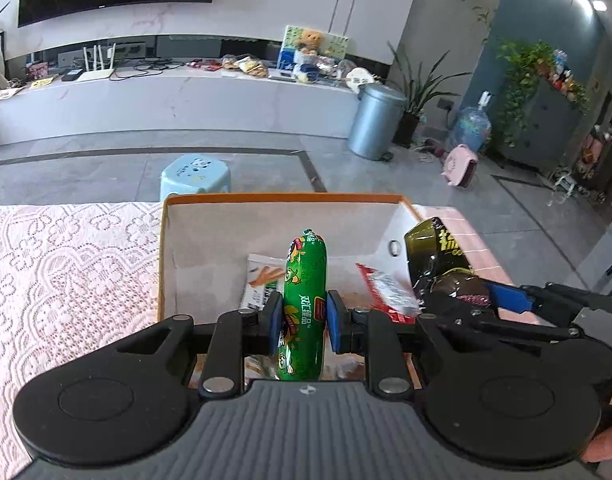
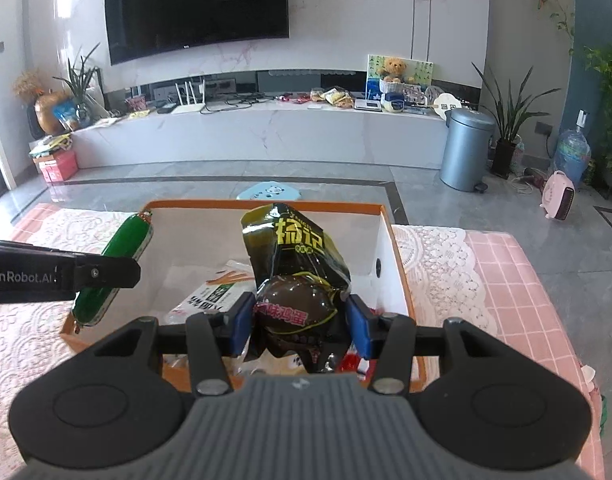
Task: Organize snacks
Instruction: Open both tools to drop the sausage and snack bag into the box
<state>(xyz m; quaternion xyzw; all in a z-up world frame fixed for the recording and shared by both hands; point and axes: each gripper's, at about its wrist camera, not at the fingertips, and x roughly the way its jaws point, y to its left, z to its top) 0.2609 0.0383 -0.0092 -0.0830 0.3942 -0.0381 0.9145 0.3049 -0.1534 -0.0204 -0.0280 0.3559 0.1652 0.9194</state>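
My left gripper (image 1: 305, 318) is shut on a green sausage stick (image 1: 305, 300), which stands upright between its blue pads above the orange-rimmed white box (image 1: 282, 199). Held by my right gripper (image 2: 302, 322), which is shut on it, is a dark olive egg snack pouch (image 2: 296, 264) with yellow lettering, over the same box (image 2: 386, 240). That pouch (image 1: 438, 256) also shows at the right of the left wrist view, and the sausage (image 2: 118, 264) at the left of the right wrist view. Inside the box lie a white snack packet (image 1: 262, 276) and a red packet (image 1: 386, 292).
The box rests on a table under a white lace cloth (image 1: 66, 280) over a pink checked cover (image 2: 518, 280). Beyond the table's far edge stand a light blue stool (image 1: 196, 176), a grey bin (image 2: 464, 148), a TV bench and potted plants.
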